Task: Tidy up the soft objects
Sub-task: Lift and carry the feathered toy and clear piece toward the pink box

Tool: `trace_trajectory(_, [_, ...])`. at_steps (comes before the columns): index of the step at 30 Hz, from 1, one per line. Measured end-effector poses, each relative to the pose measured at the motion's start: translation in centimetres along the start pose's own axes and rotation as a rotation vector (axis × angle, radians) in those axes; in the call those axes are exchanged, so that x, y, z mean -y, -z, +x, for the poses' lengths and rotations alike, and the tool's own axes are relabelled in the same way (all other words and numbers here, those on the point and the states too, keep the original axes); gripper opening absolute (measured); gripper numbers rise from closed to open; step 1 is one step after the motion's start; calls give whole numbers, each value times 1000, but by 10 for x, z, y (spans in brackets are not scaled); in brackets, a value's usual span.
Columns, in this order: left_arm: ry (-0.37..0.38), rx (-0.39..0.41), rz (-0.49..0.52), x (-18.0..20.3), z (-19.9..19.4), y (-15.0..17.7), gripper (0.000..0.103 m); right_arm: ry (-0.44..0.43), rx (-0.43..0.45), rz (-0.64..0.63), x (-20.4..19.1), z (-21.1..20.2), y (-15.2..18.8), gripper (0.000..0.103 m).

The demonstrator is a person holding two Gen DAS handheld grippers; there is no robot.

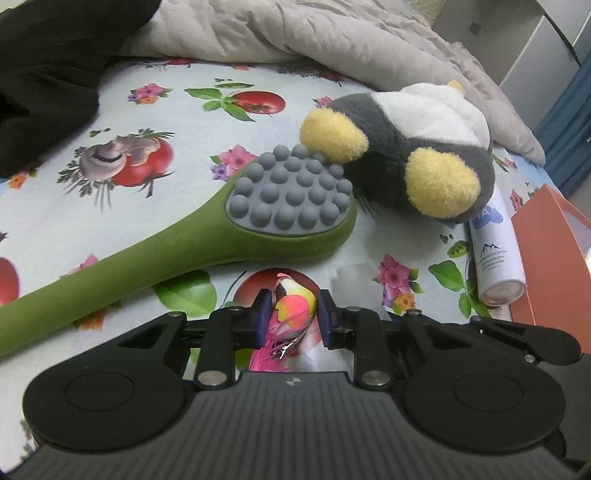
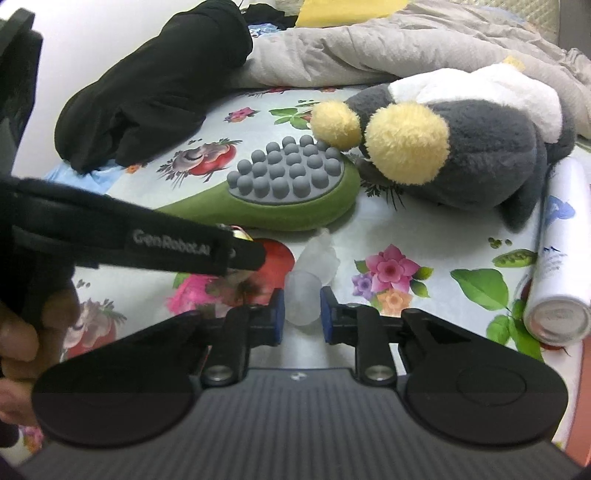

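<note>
A small pink and yellow feathered bird toy (image 1: 295, 306) sits between the blue pads of my left gripper (image 1: 294, 314), which is shut on it, low over the flowered sheet. My right gripper (image 2: 302, 310) is shut on a translucent white soft piece (image 2: 308, 280) that lies on the sheet. In the right wrist view a finger of the left gripper (image 2: 240, 254) reaches in from the left, with pink feathers (image 2: 192, 291) under it. A grey, white and yellow plush toy (image 1: 406, 147) (image 2: 461, 155) lies further back.
A green massage paddle with grey nubs (image 1: 291, 192) (image 2: 288, 177) lies against the plush toy. A white spray can (image 1: 495, 251) (image 2: 561, 266) and an orange box (image 1: 550, 251) are at the right. A black garment (image 2: 147, 92) and a beige quilt (image 1: 295, 33) lie behind.
</note>
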State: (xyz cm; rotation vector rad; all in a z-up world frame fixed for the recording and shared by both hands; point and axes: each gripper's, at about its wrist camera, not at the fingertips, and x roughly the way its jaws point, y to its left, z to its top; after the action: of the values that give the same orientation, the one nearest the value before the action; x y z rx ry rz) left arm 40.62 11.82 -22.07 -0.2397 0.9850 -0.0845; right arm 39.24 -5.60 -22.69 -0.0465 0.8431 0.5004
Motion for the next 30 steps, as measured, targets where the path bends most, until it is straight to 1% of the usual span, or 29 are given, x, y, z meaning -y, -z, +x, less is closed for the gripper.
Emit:
trace_trajectory(7, [-2,17,-25,12,-38,18,31,18,2,8,-1,-29,9,23])
trace_trajectory(13, [4,32,-32,31,-75,43,31,34,27,21,-2,-69,18,23])
trace_trajectory(18, [-26,60,7,44,-112,64,31,46,54,26,-8,-104,27,23])
trace_trajectory(22, [-18,79,18,50,-140,79,31,41,72,26,-14,-132,37,23])
trace_trajectory(30, [7,110,6,53,-189,106,31,40,113,42,-26,-182,51,23])
